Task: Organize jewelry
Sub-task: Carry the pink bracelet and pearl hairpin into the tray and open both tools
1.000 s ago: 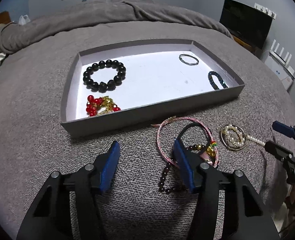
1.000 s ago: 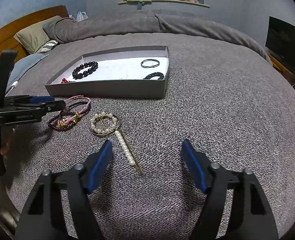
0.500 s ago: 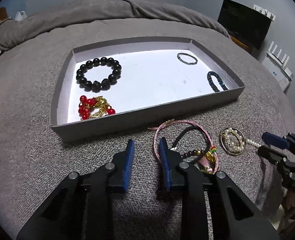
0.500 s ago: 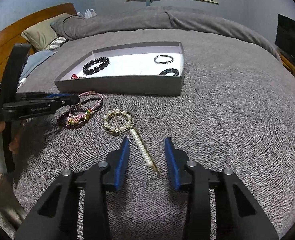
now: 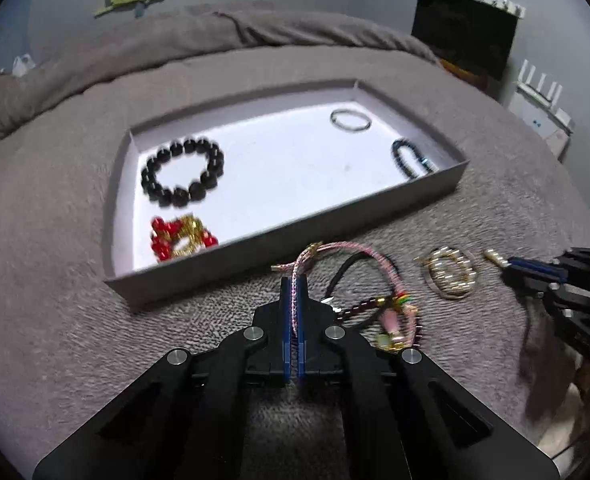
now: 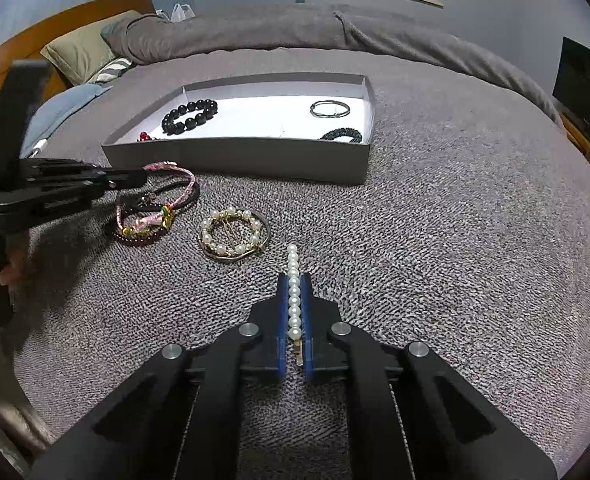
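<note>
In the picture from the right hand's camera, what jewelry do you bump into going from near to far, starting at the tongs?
Right tongs shut on the pearl hair clip → pearl ring bracelet → gray tray's front wall → black bead bracelet inside the tray.

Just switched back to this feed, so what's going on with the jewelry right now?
A person holds both grippers over the bed. The left gripper has just closed on the pink braided bracelet; the right gripper has just closed on the pearl hair clip. Both pieces lie outside the grey tray, which already holds the black bead bracelet and others.
</note>
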{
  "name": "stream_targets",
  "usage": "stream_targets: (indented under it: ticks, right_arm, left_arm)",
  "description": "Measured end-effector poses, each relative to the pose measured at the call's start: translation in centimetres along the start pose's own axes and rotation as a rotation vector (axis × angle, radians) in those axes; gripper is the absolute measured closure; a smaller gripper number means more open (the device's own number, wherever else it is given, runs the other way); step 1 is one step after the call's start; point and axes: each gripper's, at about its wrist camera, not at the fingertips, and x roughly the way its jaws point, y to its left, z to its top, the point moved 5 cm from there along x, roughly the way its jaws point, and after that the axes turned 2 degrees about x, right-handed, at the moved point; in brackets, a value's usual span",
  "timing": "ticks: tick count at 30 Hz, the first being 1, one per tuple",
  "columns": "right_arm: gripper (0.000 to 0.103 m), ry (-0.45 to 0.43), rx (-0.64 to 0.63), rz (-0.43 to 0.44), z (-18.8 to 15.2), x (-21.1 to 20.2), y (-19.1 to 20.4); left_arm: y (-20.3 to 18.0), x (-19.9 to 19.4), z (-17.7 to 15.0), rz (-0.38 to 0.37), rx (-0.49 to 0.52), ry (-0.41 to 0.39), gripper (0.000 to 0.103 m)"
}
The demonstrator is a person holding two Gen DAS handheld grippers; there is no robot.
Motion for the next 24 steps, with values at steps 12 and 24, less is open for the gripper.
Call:
stream_targets:
  ticks: [12,24]
  right_arm:
    - [0.097,-0.085,0.006,-0.004,2.6,-3.2,0.0]
    - [0.097,-0.184,0.029,-0.005,9.4,-2.4,0.0]
  left_arm:
    - [-0.4,-7.7,3.0,-0.038,0.029,-0.149,0.1]
    - [3.3,-7.5,8.5,0.004,0.022,-0.187,0.1]
